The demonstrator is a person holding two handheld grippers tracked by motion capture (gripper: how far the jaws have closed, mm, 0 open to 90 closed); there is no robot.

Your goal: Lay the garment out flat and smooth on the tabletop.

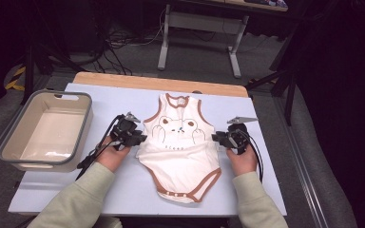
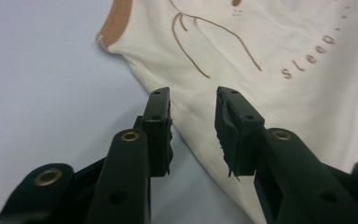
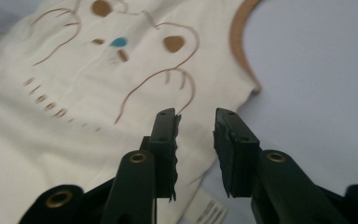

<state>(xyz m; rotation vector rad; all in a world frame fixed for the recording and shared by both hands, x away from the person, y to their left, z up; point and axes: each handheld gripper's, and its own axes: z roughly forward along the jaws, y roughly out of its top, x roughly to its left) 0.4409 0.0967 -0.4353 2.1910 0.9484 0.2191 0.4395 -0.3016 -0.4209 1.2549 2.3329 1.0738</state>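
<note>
**Baby bodysuit lying flat between two hand-held grippers**

A pale blue tabletop [image 1: 100, 190] fills the middle of the high view. At its left edge sits a grey-rimmed beige bin [image 1: 14, 142]. In the centre lies a cream sleeveless baby bodysuit [image 1: 183, 156] with brown trim, spread flat, neck away from the person, a bear drawing and small lettering on the chest. A person's forearms in light sleeves come in from the bottom.

The left hand-held gripper [image 2: 193, 116] sits at the garment's left side edge, just below the armhole. Its jaws stand apart, with the fabric's edge running under the gap and nothing pinched.

The right hand-held gripper [image 3: 196, 135] sits at the garment's right side edge, jaws likewise spread, pinching nothing. A white care label [image 3: 207, 211] pokes out below them.
</note>
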